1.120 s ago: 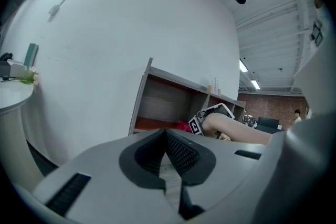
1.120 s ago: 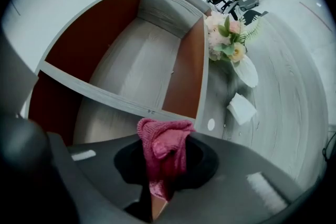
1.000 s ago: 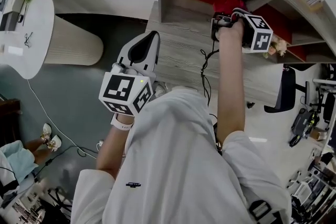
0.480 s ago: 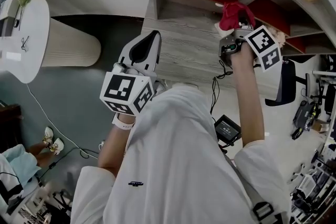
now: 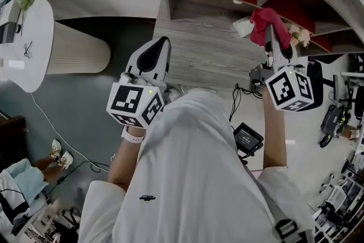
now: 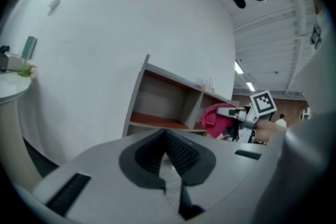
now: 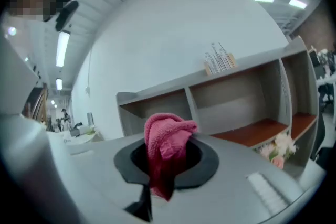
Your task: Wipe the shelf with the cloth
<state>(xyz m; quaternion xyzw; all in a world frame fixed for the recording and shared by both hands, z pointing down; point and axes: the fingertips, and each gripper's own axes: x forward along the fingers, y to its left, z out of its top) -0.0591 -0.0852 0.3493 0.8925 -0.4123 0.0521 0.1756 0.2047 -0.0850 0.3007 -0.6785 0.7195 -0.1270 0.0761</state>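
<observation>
The right claw (image 5: 273, 37) is clamped on the pink cloth (image 5: 266, 21), which bunches up out of its jaws in front of the shelf (image 5: 210, 48), by the divider between two red-floored compartments. Whether cloth and shelf touch cannot be told. The left claw (image 5: 156, 54) hangs over the shelf's grey wood-grain board, near its left end, jaws pressed together with nothing between them.

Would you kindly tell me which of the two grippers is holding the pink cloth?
The right gripper: its jaws are shut on the pink cloth, while the left gripper has its jaws together with nothing between them.
</observation>
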